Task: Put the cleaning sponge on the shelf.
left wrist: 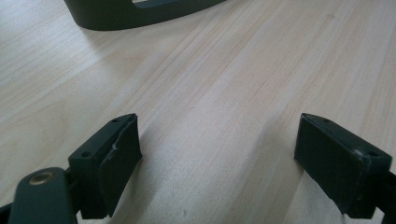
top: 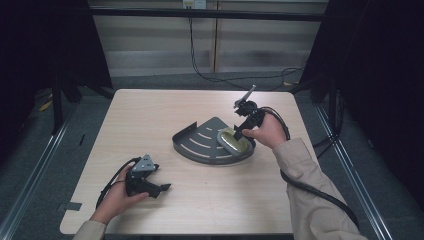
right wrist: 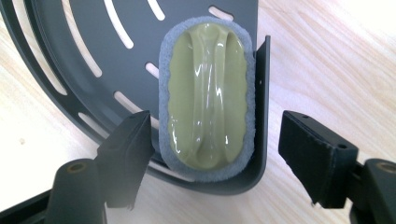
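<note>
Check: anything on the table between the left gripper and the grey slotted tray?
Nothing: bare wood between left gripper and tray, per high view.

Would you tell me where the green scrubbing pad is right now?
The green scrubbing pad lies in the dark slotted tray, against its right wall, below the open right gripper.

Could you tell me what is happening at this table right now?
A person works with a hand-held gripper in each hand. The right hand-held gripper hovers with open jaws over a green-topped scrubbing pad that lies in the corner of a dark slotted quarter-round tray, against its side wall; the jaws do not touch the pad. The left hand-held gripper stands open above the bare wooden table, apart from the tray and holding nothing.
</note>
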`<state>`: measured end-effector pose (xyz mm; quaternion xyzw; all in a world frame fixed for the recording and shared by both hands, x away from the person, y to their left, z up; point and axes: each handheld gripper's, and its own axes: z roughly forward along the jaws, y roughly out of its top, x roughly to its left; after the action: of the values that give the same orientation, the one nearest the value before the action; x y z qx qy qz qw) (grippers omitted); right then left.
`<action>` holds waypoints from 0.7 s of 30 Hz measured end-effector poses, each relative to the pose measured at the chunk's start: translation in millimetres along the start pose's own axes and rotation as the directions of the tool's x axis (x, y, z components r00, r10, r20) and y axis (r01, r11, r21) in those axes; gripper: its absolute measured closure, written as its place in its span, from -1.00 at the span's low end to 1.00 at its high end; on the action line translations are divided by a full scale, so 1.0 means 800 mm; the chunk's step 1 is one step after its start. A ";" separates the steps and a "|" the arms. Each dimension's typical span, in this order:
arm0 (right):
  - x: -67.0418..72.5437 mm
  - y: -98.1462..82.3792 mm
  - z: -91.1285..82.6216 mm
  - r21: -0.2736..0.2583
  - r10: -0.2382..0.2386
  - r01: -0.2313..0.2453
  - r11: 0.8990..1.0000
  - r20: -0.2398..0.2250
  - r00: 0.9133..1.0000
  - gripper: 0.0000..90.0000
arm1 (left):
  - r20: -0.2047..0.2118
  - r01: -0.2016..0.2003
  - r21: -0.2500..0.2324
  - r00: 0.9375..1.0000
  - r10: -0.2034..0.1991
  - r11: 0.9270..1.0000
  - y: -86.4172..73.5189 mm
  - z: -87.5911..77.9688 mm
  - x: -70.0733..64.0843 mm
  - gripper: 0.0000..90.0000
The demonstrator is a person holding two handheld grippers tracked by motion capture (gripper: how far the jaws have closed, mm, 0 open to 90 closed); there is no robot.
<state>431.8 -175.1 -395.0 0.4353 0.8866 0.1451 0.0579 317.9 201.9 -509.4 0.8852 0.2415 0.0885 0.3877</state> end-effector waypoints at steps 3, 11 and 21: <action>0.000 -0.006 -0.002 -0.008 0.000 0.000 1.000 -0.003 1.000 -0.45 | 0.000 0.000 0.000 1.000 0.000 1.000 0.000 0.000 0.000 -0.69; -0.005 -0.026 -0.009 -0.022 -0.001 0.001 1.000 -0.010 1.000 -0.49 | 0.000 0.000 -0.001 1.000 0.000 1.000 0.000 0.000 0.000 -0.69; -0.013 -0.051 -0.014 -0.034 0.003 -0.004 0.999 -0.027 1.000 -0.55 | 0.001 0.002 -0.001 1.000 -0.002 1.000 0.000 0.000 0.000 -0.69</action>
<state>404.8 -209.6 -396.9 0.4337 0.8840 0.1660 0.0532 317.8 201.9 -509.4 0.8849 0.2420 0.0880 0.3882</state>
